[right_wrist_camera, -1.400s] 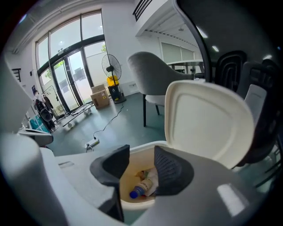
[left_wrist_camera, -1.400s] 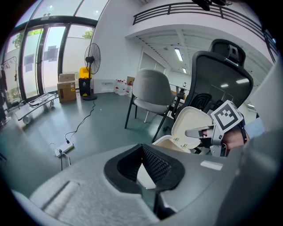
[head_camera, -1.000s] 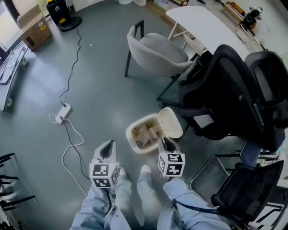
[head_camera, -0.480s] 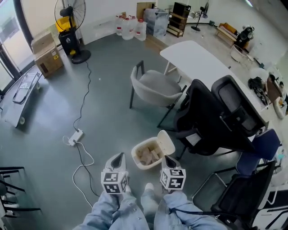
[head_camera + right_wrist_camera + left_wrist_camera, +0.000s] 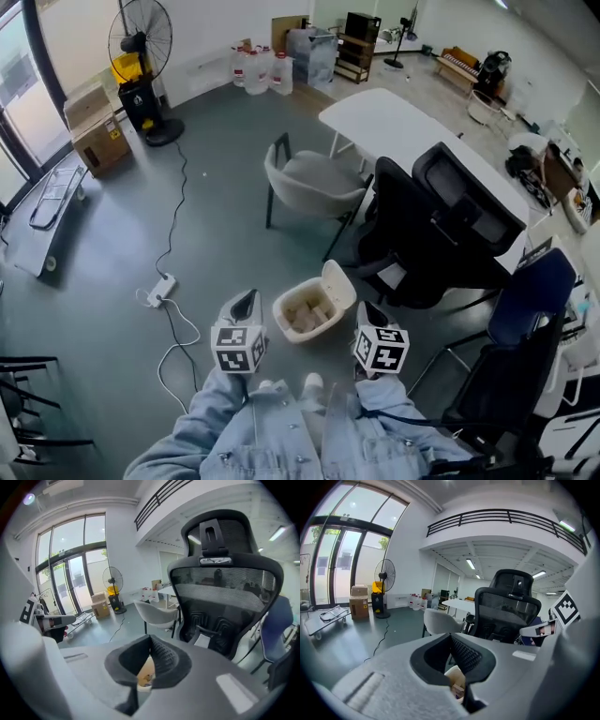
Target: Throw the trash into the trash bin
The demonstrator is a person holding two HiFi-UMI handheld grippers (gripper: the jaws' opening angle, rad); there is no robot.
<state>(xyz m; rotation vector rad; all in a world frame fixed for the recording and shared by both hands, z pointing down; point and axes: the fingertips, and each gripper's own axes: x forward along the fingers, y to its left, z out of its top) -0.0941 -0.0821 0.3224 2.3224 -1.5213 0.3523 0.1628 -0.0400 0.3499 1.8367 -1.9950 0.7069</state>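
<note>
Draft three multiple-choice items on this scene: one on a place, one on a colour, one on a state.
1. In the head view, the trash bin sits:
A. left of both claws
B. between the left claw and the right claw
C. right of both claws

2. The bin's colour is:
A. cream
B. red
C. blue

3. The bin's lid is:
A. shut
B. missing
C. flipped open

Key:
1 B: the bin lies between the two claw tips, slightly ahead of them.
2 A: its walls and lid are pale cream.
3 C: the lid stands tipped back and the scraps inside show.
</note>
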